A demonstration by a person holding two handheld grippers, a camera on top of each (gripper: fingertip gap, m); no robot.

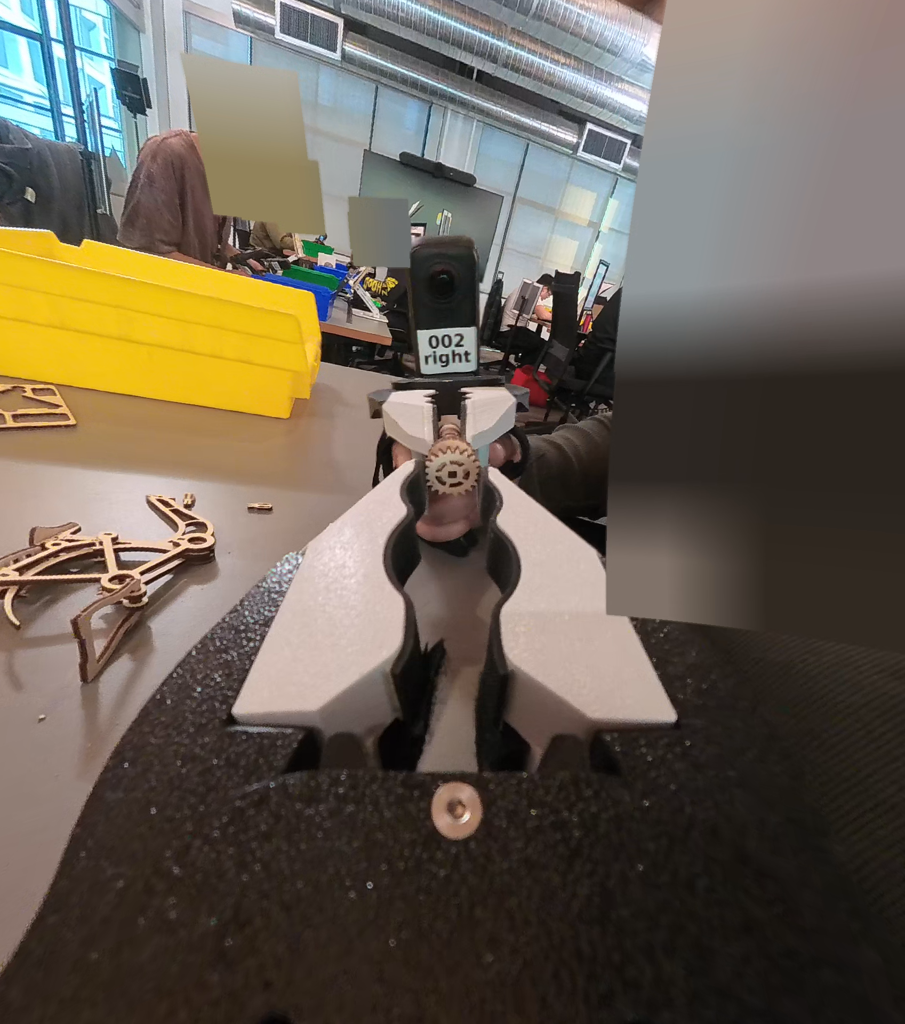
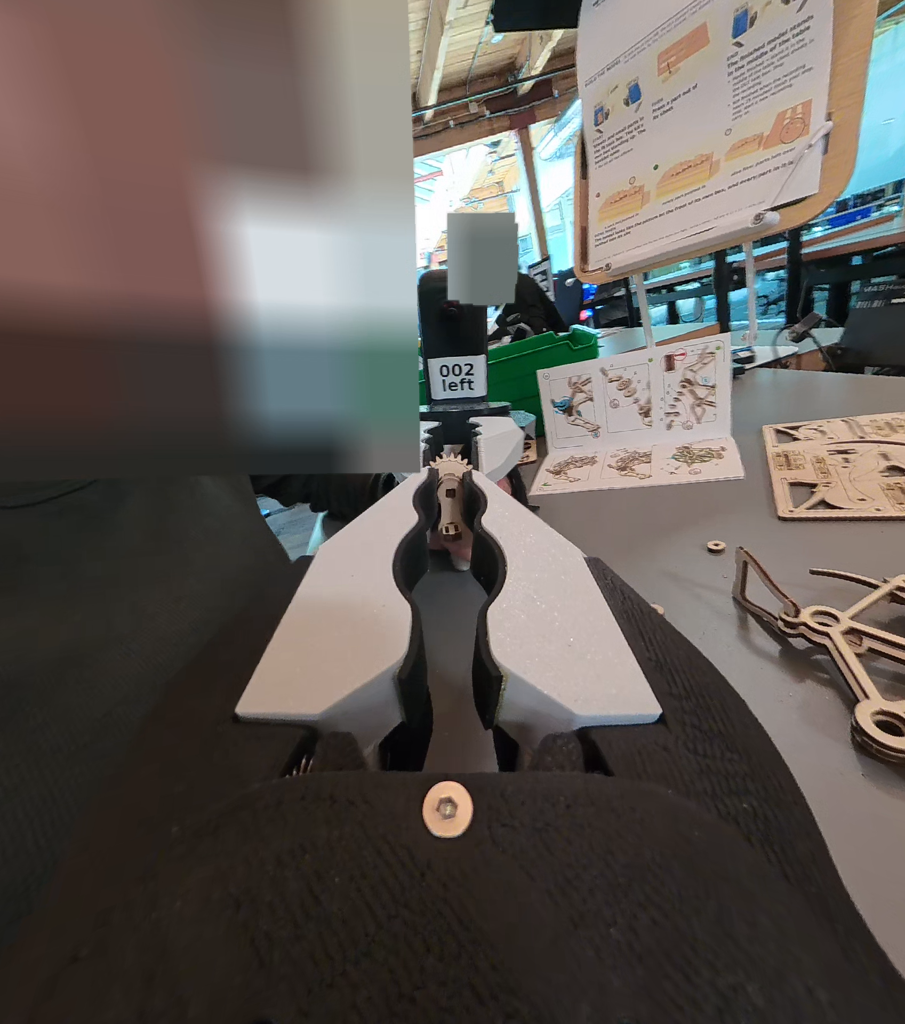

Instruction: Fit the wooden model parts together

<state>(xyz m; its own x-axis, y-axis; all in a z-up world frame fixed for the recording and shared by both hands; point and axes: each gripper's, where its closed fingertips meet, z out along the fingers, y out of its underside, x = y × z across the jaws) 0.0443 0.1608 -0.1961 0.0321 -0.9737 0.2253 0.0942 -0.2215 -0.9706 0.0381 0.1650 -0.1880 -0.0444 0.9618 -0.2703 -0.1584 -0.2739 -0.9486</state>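
Held above the grey surface (image 2: 660, 554), two tongs meet tip to tip: the left tongs (image 1: 451, 476) pinch a small wooden gear (image 1: 452, 469), the right tongs (image 2: 448, 493) pinch a short wooden link (image 2: 447, 507). The step looks like joining the gear to the link; next comes careful lining-up and a straight push. White labels sit under each camera (image 1: 444, 293); a printed instruction booklet (image 2: 638, 410) stands nearby.

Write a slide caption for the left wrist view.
Left tool holds a wooden gear toward the facing right tool.

The half-built wooden model (image 2: 876, 659) runs off the right wrist view's right edge.
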